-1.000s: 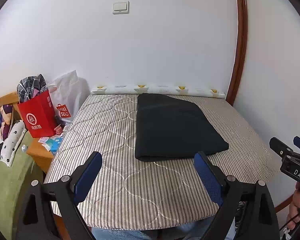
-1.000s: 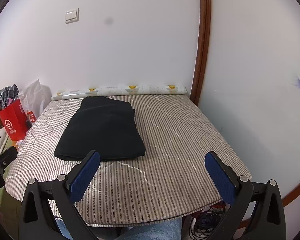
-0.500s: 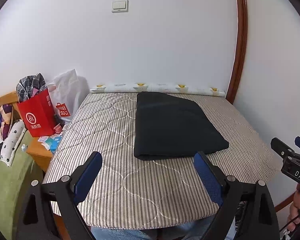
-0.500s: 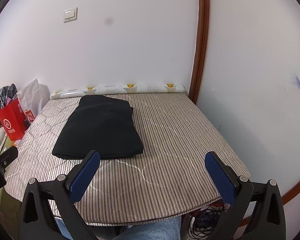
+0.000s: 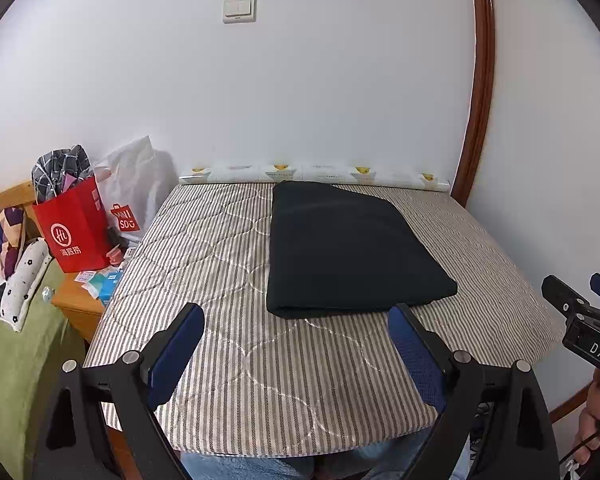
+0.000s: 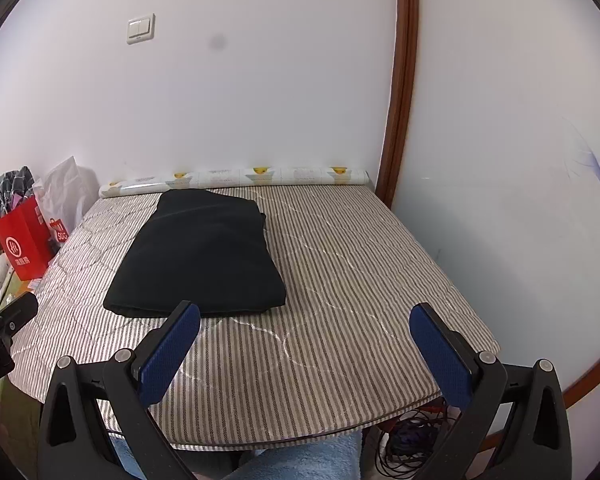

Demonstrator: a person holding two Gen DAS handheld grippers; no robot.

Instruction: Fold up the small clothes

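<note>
A striped quilted mattress (image 5: 228, 280) fills the white-walled corner, with the folded black garment (image 5: 348, 248) lying flat mid-surface toward the wall (apparently finished). The left gripper (image 5: 296, 354) and right gripper (image 6: 306, 354) hover apart at the near edge, jaws spread wide and empty, likely clearing the fold.

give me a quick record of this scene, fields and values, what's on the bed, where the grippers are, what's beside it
surface: striped mattress
garment: black cloth, folded flat, nearer the wall
left gripper: jaws wide apart, empty, above the near mattress edge
right gripper: jaws wide apart, empty, near edge
contact with cloth: none
along wall: patterned roll
left of mattress: red bag, white bag
</note>
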